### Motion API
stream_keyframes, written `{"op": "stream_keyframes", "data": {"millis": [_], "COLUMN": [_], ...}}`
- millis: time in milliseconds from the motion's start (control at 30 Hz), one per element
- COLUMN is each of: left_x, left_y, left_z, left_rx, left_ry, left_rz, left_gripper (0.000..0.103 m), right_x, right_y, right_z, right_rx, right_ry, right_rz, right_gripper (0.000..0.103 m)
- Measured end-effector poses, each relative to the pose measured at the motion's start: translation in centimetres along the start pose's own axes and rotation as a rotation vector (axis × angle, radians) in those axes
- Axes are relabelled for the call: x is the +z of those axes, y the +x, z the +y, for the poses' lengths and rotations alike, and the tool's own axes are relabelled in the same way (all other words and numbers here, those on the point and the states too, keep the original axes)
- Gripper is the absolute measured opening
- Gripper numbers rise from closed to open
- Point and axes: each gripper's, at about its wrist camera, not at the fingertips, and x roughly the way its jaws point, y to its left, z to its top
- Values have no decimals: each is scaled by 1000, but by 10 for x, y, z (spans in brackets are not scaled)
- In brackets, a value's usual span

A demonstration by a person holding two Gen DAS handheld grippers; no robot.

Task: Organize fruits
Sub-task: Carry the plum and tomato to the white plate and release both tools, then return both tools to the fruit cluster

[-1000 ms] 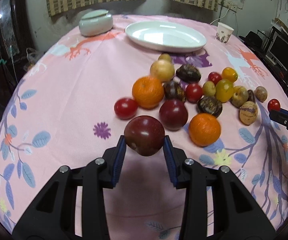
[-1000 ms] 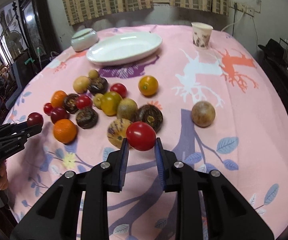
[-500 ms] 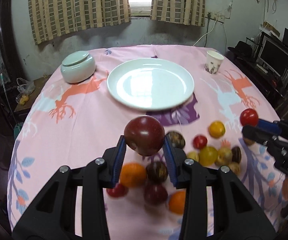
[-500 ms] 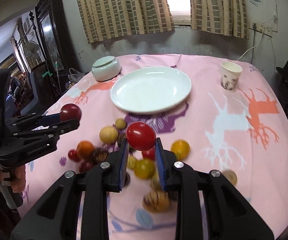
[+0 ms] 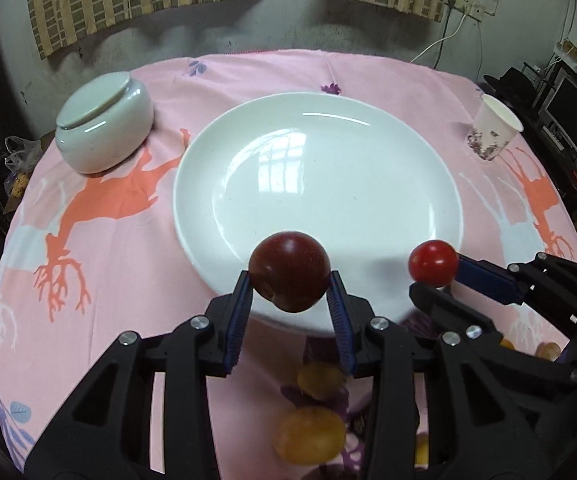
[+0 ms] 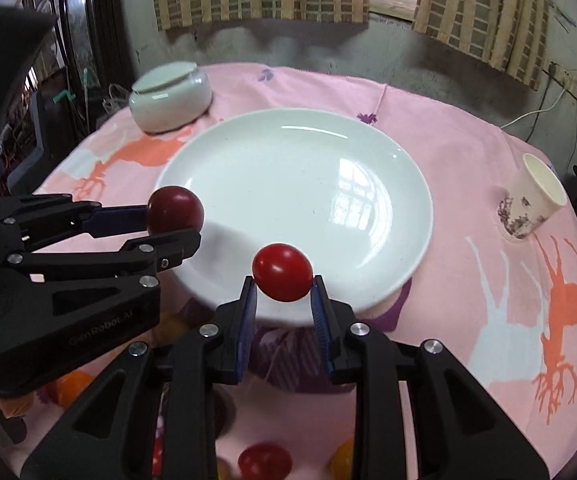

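Delivery to the round white ceramic plate (image 5: 368, 152) looks like the step in hand: the left gripper (image 5: 290, 300) pinches a dark maroon round fruit (image 5: 289, 271) between its blue pads, and the right gripper (image 6: 282, 300), whose jaws have just eased apart slightly, holds a small bright red tomato-like fruit (image 6: 282, 266), both fruits poised over the plate's near rim. Next, I judge, each should go a little beyond its fingertips, lower, then spread its fingers. Nothing lies in the plate; the pale green lidded ceramic jar (image 5: 102, 128) and the patterned paper cup (image 5: 494, 128) stand well past the fingers, contents unseen.
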Motion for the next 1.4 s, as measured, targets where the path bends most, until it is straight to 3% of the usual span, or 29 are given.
{"op": "stream_keyframes", "data": {"millis": [33,67,167,300,467,700,833,1200,1400], "left_x": [2,3,3,-1,-25,-85,-124,-190,-206], "left_y": [5,8,7,-13,-58,-109,-126,-120,-114], "left_z": [2,4,9,8,5,-1,-17,-33,-38], "left_rx": [2,0,13,29,39,6,0,-66,-9], "left_ry": [-9,-17,-32,-24,-11,-14,25,8,49], "left_rz": [11,18,-8,-31,-87,-116,-128,-56,-87], "left_gripper": [40,41,55,58,71,75,79,79,79], "right_x": [2,3,1,-7,-35,-104,-138,-202,-209], "right_y": [7,11,5,-22,-71,-129,-142,-143,-127], "right_z": [0,2,1,-6,-22,-40,-38,-32,-15], "right_rx": [-6,-29,-67,-27,1,61,54,123,95], "right_ry": [-12,-24,-48,-4,53,174,194,263,210], "right_rz": [16,22,-27,-59,-106,-140,-134,-105,-55], "right_gripper": [53,61,62,62,62,62,62,62,62]}}
